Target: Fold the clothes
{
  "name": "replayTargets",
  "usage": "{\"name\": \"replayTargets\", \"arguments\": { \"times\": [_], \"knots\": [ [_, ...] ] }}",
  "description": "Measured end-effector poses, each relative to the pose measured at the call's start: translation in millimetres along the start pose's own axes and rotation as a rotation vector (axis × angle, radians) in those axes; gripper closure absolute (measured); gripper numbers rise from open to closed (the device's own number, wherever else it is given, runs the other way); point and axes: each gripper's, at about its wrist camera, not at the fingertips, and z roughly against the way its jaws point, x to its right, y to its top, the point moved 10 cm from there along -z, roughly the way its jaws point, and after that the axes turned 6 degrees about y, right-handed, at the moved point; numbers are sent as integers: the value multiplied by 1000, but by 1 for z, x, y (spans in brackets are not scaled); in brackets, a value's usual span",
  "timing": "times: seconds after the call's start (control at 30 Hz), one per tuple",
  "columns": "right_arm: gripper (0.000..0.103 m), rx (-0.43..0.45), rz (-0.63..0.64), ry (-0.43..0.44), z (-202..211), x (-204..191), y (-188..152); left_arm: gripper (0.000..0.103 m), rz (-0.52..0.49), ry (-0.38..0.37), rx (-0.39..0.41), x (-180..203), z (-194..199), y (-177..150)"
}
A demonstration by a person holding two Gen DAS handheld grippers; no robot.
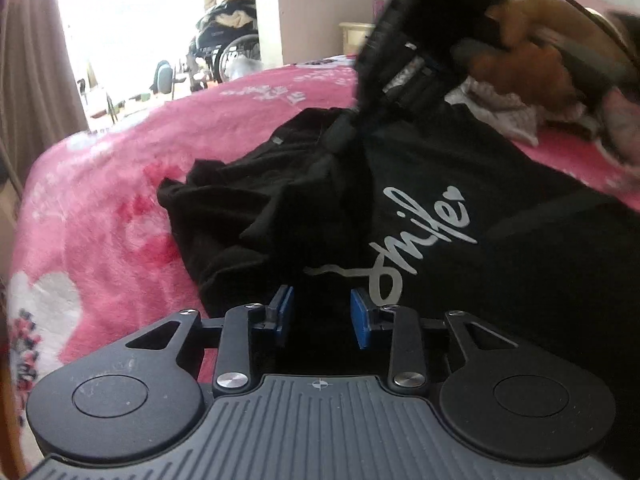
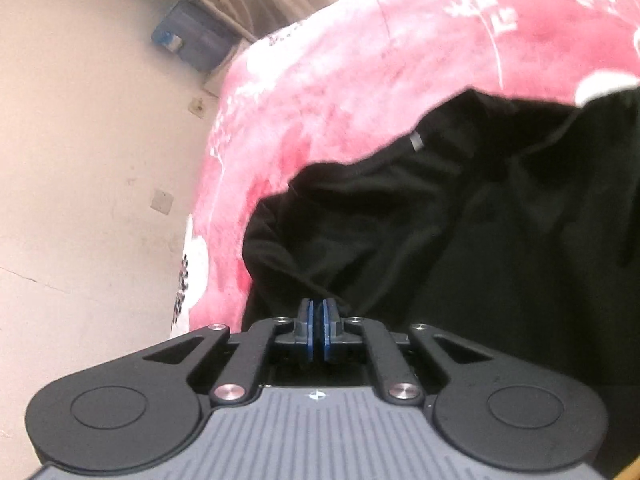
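— Left gripper (image 1: 322, 316): parted, empty, low over black shirt (image 1: 440, 208) on pink blanket (image 1: 100, 208). Right gripper (image 2: 318, 330)?

— Pinched shut, apparently on shirt fabric near bunched sleeve; grip point partly hidden.

— Advice?

— Lift gently, carry sleeve inward, keep fabric taut; pin body with left against dragging.

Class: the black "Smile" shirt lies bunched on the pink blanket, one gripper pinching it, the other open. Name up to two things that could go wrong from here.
1. The right gripper seems shut on only a thin fold of the black shirt; pulling may let it slip out.
2. The left gripper is open over the shirt, so one-sided lifting could drag the crumpled part across the fuzzy pink blanket and worsen the creases.
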Motion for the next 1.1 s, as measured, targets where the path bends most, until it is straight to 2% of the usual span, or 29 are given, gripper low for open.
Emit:
{"name": "replayTargets", "arguments": {
  "times": [0.1,0.2,0.3,0.43,0.47,0.53,0.6,0.63,0.73,0.97,1.1],
  "knots": [
    [99,11,5,2,0,-5,5,60,-33,78,54,-10,8,11],
    [99,17,8,2,2,-7,3,56,-18,115,73,-23,-1,26],
    [99,14,7,-15,2,-3,-5,50,40,73,54,-30,-24,37],
    [99,11,-15,-53,4,10,-11,51,73,10,34,-25,-48,40],
    [99,14,-17,-60,4,12,-11,53,71,-3,34,-21,-51,39],
    [100,22,-17,-75,4,14,-10,67,62,-27,36,-14,-55,37],
    [100,39,-10,-75,4,11,-3,90,74,-34,49,-11,-54,35],
    [100,50,-1,-73,4,7,0,93,90,-29,60,-11,-52,34],
    [100,79,56,-61,1,-13,18,101,185,-2,117,-23,-39,35],
    [100,108,254,0,-43,-105,62,102,540,113,229,-83,6,20],
    [100,82,345,47,-89,-160,67,103,725,181,271,-117,30,0]
  ]
}}
